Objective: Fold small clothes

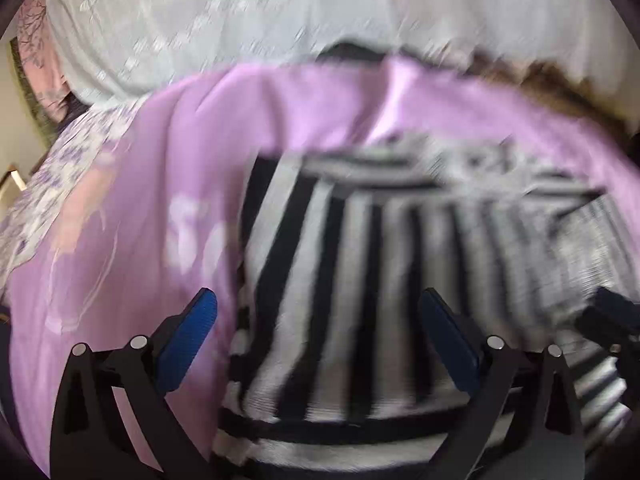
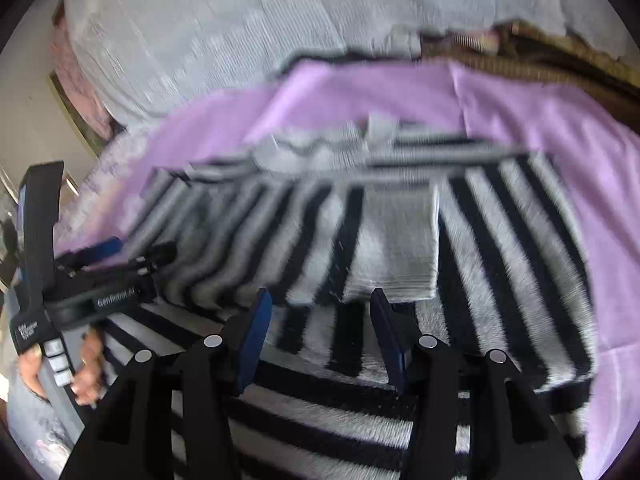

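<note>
A black-and-white striped garment [image 1: 352,288] lies partly folded on a lilac sheet [image 1: 168,168]. It also fills the middle of the right wrist view [image 2: 500,248], with a plain grey patch [image 2: 396,240] on top. My left gripper [image 1: 318,310] is open just above the garment's left part, its blue pads [image 1: 188,340] wide apart and empty. It shows at the left of the right wrist view [image 2: 108,258]. My right gripper [image 2: 320,312] is open over the garment's near part, empty. Both views are blurred.
A pale grey patterned cover [image 2: 240,32] lies beyond the lilac sheet [image 2: 560,128]. A brown fabric [image 2: 560,60] sits at the far right. A floral cloth [image 1: 60,184] is at the left edge. A hand [image 2: 84,372] holds the left gripper's handle.
</note>
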